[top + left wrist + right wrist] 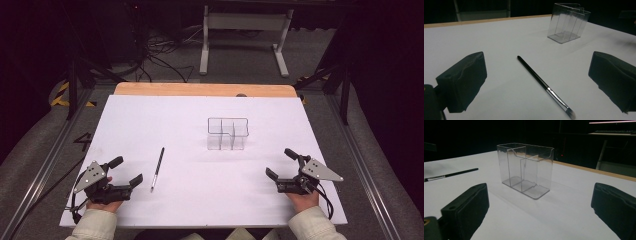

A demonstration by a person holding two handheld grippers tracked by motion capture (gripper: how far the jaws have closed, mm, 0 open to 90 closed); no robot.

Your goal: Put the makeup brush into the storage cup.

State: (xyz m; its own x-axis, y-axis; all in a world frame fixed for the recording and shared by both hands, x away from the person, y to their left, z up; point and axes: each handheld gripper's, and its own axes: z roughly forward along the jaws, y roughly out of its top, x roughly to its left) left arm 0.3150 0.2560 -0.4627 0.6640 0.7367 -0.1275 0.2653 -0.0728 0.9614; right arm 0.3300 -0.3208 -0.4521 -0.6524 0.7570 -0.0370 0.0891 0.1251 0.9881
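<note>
Both my jaws wide, holding nothing; thin, light, stiff brush (541,82) lies flat on the surface between left gripper (124,173) jaws, likely slippery — I'd pinch mid-handle.

We see a white table top (200,195) with a wooden far edge (200,89). At twelve o'clock, a white desk frame (244,22) stands on grey floor (250,65) among cables (160,50); surroundings are dark.

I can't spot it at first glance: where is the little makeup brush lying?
In the high view, the brush lies flat on the white table, just right of the left tool, left of the clear organizer.
</note>
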